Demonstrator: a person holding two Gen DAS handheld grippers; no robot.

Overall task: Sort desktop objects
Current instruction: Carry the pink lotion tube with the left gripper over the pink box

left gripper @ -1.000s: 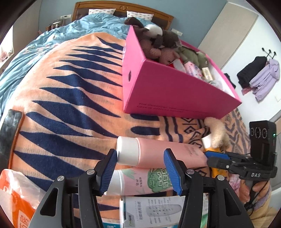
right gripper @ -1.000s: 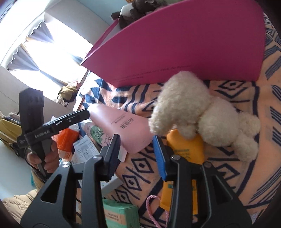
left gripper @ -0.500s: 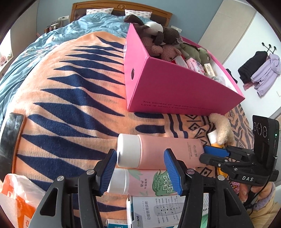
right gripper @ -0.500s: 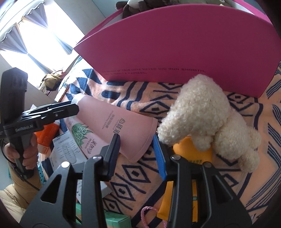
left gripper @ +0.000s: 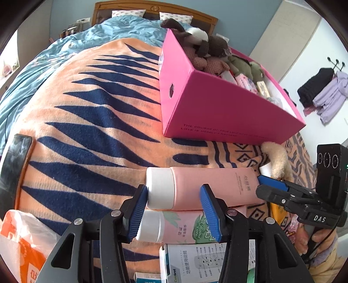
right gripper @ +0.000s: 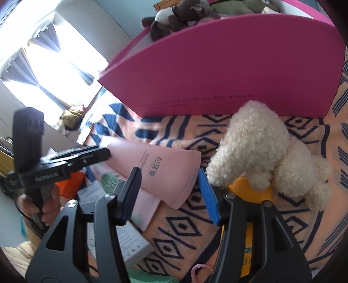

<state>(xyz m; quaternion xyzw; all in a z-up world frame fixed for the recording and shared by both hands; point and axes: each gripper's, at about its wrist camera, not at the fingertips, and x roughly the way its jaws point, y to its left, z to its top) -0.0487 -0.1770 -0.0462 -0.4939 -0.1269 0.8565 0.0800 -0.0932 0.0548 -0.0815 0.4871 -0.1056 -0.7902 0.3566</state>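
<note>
Beyond the fingers spread a bed covered by an orange blanket (left gripper: pixel 91 122) with dark blue stripes, and farther off a light blue duvet (left gripper: pixel 71 48). At the far end stood a wooden headboard (left gripper: pixel 156 6) with two patterned pillows (left gripper: pixel 128 13) against a blue-grey wall (left gripper: pixel 243 13). Up and to the right of the fingers, a pale wardrobe door (left gripper: pixel 289 34) met a white wall, where a coat rack (left gripper: pixel 336 63) held a black garment and a lilac jacket (left gripper: pixel 330 98). In the right wrist view, bright daylight poured through a window (right gripper: pixel 54 65) with dark curtains, upper left of the fingers.

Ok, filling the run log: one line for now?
left gripper: closing, nothing gripped, over pink tube | right gripper: opening, tube end between jaws, untouched
</note>
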